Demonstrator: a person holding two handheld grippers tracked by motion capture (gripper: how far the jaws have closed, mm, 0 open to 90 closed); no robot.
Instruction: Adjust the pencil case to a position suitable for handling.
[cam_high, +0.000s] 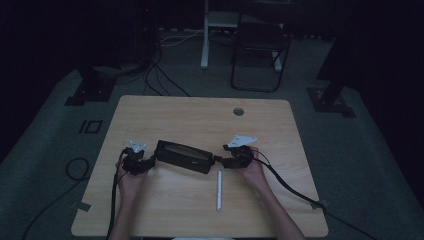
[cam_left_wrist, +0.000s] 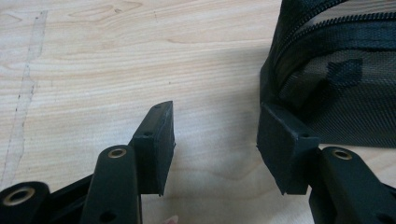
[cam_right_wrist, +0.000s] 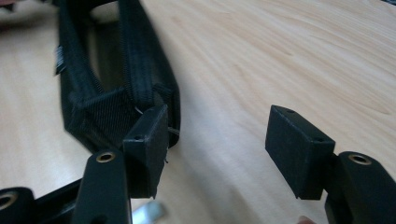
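A black zippered pouch (cam_high: 183, 156) lies unzipped on the wooden table (cam_high: 200, 120), its opening facing up. A white pen (cam_high: 218, 190) rests just in front of it. My left gripper (cam_high: 151, 161) sits at the pouch's left end and is open; in the left gripper view the pouch's mesh end (cam_left_wrist: 336, 88) lies against the right jaw, and bare wood fills the gap (cam_left_wrist: 215, 140). My right gripper (cam_high: 218, 160) stands open at the pouch's right end. In the right gripper view the pouch (cam_right_wrist: 116, 93) is beside the left jaw, not between the jaws (cam_right_wrist: 217, 137).
A round cable hole (cam_high: 238, 111) sits near the table's far edge. Beyond the table stand a dark chair (cam_high: 260, 47) and a white stand leg (cam_high: 204, 35). Cables trail from both grippers off the front edge.
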